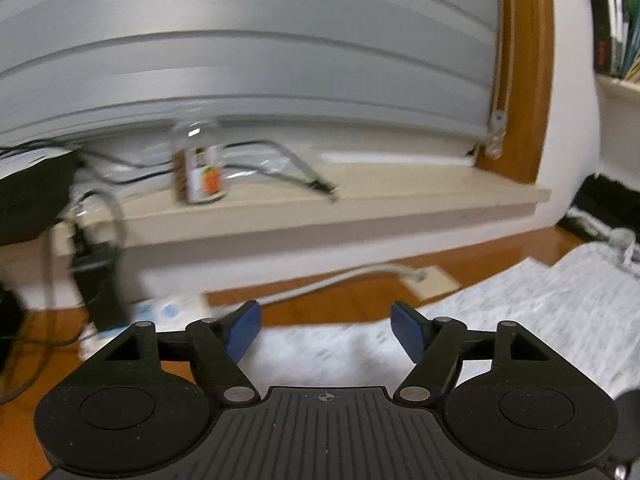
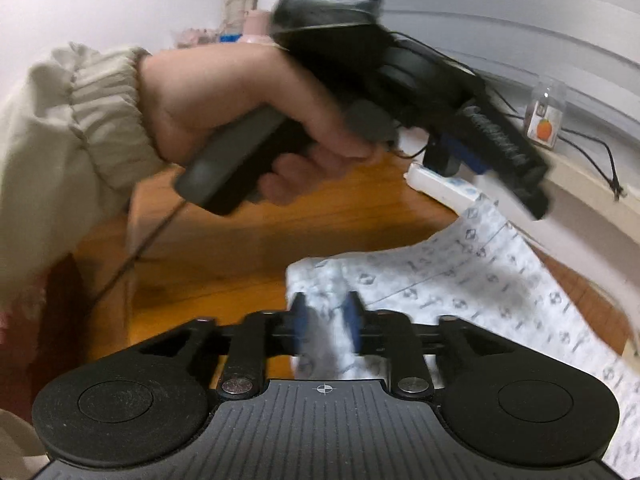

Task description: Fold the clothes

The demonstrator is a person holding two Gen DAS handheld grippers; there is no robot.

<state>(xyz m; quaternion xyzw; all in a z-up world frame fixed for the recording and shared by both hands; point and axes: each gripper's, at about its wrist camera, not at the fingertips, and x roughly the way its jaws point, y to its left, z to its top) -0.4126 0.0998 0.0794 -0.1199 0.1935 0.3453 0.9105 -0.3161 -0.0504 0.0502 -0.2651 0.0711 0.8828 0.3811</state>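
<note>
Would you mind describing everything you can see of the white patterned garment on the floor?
The white patterned garment looks like thin, soft cloth, pale white with rows of small grey-blue motifs and a few fine lines across it. It lies spread, somewhat rumpled, on the orange-brown wooden floor below the window ledge. Its near edge is bunched between the blue pads of the right gripper, which is closed on it. The left gripper hangs above another part with its jaws open, touching nothing. Its full outline runs out of view.
</note>
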